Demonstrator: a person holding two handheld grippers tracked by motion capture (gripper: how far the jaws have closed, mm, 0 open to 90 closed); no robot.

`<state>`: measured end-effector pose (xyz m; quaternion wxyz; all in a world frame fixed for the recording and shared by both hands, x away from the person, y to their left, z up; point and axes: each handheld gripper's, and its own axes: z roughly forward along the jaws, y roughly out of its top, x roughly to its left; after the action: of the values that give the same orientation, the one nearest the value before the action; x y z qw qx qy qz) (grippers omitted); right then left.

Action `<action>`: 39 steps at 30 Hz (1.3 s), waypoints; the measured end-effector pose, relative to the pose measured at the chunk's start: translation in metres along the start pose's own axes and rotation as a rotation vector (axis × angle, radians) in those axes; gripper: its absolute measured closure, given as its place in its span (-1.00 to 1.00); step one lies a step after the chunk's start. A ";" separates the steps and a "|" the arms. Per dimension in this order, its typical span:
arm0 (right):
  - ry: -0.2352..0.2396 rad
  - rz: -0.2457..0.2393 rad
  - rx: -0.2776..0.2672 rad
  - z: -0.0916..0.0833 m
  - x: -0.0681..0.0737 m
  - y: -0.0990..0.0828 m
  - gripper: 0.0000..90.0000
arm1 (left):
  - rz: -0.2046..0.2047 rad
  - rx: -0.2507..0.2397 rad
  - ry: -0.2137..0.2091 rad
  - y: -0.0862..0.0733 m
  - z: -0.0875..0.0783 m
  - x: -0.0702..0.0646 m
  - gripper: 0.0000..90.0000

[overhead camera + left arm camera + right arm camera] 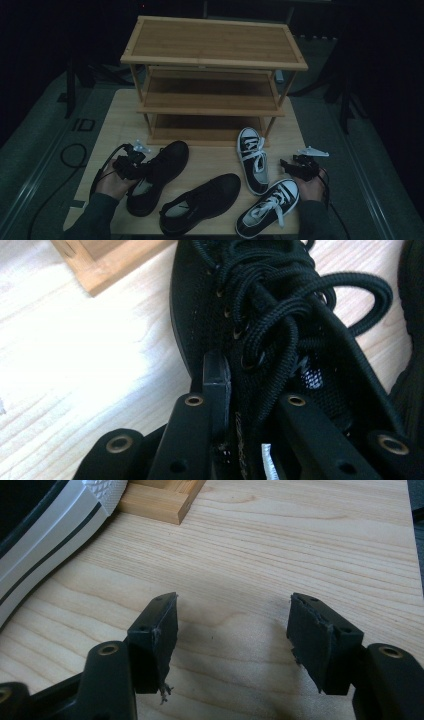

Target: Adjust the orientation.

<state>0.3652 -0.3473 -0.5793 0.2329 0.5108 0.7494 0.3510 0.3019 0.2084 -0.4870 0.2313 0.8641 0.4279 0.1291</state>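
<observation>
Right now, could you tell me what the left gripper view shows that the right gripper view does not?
The left gripper view alone shows the black shoe, with the left gripper clamped on its side wall by the laces.

The right gripper view alone shows the right gripper open over bare wood, with the white sole of a sneaker at the left.

Both show the light wooden table and a corner of the rack's base.

The table (210,162) is pale wood with visible grain. The shelf rack (212,42) at the far side is warmer tan wood. Two shoes on the left (167,165) are all black, laces included. Two sneakers on the right (252,160) are black with white laces, toes and striped soles.
</observation>
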 end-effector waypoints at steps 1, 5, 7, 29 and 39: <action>0.000 0.001 0.000 0.000 0.000 0.000 -0.19 | -0.001 -0.008 0.002 0.001 -0.001 0.002 0.84; 0.000 0.000 0.000 0.000 0.000 0.000 -0.19 | -0.001 -0.016 -0.005 0.002 -0.003 0.008 0.84; 0.000 0.000 0.000 0.000 0.000 0.000 -0.19 | 0.002 -0.016 -0.006 0.003 -0.002 0.012 0.84; 0.001 0.002 0.000 0.000 0.000 0.000 -0.19 | 0.070 -0.016 -0.054 0.015 0.008 0.054 0.84; 0.001 0.002 0.000 0.000 0.000 0.000 -0.19 | 0.063 -0.021 -0.068 0.018 0.010 0.064 0.79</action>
<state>0.3652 -0.3474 -0.5793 0.2321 0.5114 0.7491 0.3514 0.3563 0.2476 -0.4847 0.2506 0.8785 0.3911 0.1116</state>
